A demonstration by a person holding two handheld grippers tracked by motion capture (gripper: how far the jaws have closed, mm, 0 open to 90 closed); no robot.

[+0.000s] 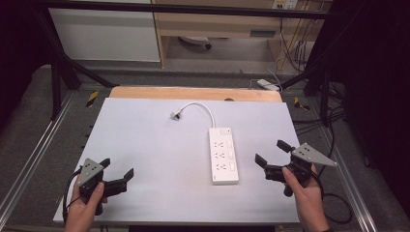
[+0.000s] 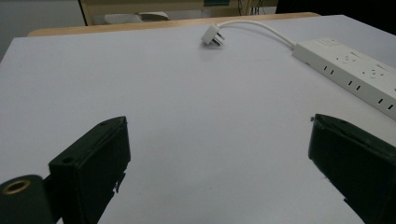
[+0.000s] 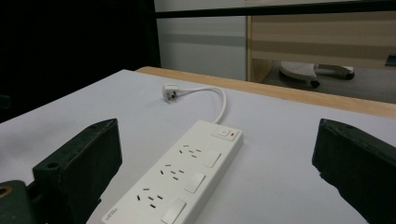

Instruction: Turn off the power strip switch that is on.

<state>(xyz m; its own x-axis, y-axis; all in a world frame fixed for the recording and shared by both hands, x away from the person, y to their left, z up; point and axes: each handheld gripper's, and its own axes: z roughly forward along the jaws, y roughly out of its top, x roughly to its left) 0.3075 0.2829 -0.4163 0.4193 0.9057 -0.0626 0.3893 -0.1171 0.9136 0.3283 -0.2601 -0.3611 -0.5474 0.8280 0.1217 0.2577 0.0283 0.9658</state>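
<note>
While both hands rest at the table's (image 1: 145,140) near corners, left gripper (image 1: 117,174) and right gripper (image 1: 273,153) jaws spread wide, empty, angled inward toward the power strip (image 1: 223,155).

Your left gripper (image 1: 117,169) hangs with jaws spread over bare white table (image 1: 145,145); the path ahead of it is unobstructed up to the plug (image 2: 212,35). The power strip (image 1: 223,155) lies lengthwise right of centre, just beside your right gripper (image 1: 273,152), blocking inward travel. Its cord (image 1: 203,108) arcs across the far middle.
</note>
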